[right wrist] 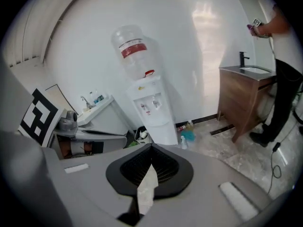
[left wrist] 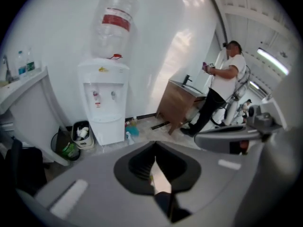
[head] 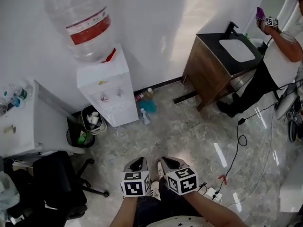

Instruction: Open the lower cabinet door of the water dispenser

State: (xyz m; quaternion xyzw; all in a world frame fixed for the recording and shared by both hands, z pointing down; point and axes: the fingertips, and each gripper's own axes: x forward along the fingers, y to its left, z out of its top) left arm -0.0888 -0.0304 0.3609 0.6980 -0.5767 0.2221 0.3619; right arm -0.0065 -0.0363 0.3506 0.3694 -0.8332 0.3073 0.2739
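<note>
Head view | left gripper (head: 137,161) jaws together, empty | right gripper (head: 168,161) jaws together, empty | water dispenser (head: 110,85) well apart, lower door (head: 118,112) closed

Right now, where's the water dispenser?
Head view, upper left: the water dispenser stands against the white wall, with a small trash bin beside its left side and the wooden vanity farther right.

Open marble floor (head: 180,136) straight before the water dispenser (head: 108,96), free for a reach to its lower front. Crowded at its left foot by a small white bin (head: 93,121) and a black bin (head: 75,135). Cluttered at its right foot with bottles (head: 145,116) and a teal cloth (head: 148,106); farther right, blocked by a wooden vanity (head: 208,72)
</note>
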